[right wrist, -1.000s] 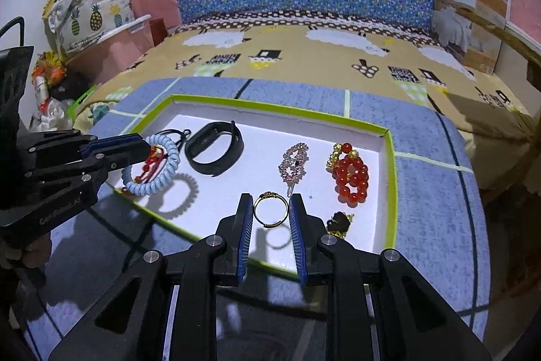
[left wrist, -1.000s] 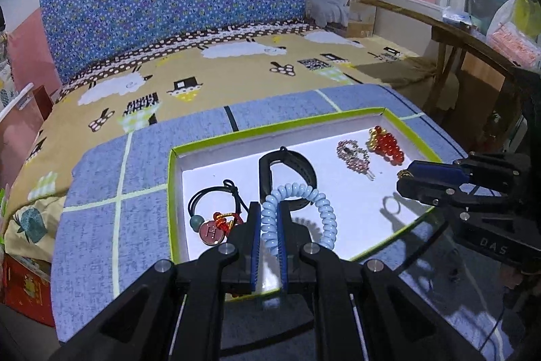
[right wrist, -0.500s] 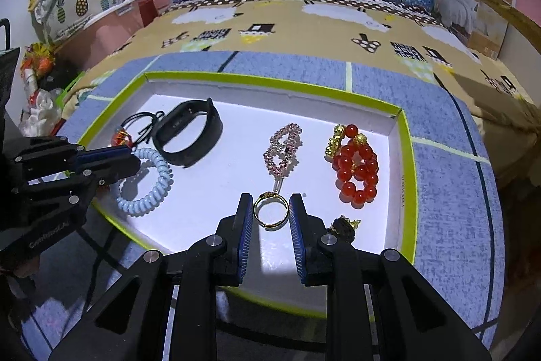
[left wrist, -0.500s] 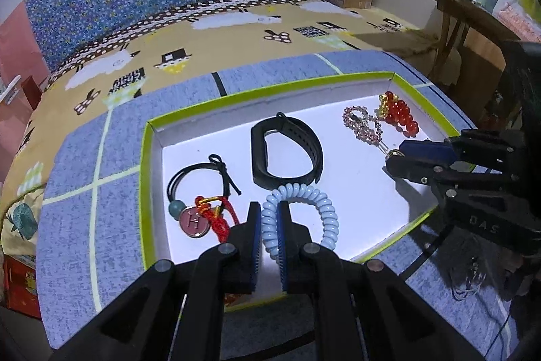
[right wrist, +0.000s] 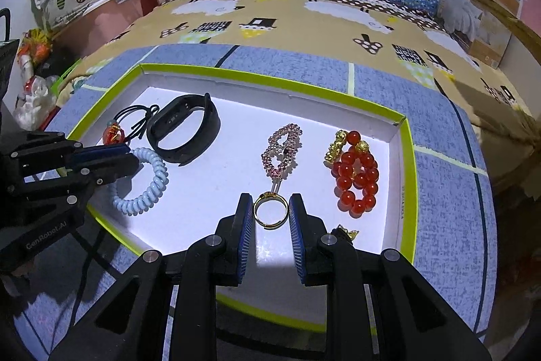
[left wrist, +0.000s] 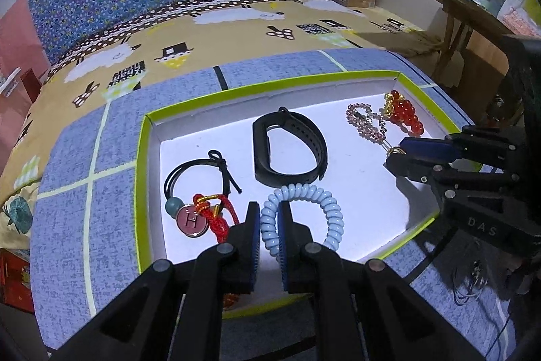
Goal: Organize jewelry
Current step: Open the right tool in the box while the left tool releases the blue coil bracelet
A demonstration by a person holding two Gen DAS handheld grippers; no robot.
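Both tongs are matte black, built from angular linkage arms pinned with round silver screws. The left tongs (left wrist: 269,220) carry ribbed blue pads on their inner faces, as do the right tongs (right wrist: 271,213). White lettering marks the bodies: "DAS" on the right one, "CenRobot.AI" on the left. Thin dark cables trail below them.

Dim room w/ bluish cast, tray (left wrist: 148,185) floor glaring white, heavy fisheye bend + black vignette at corners.
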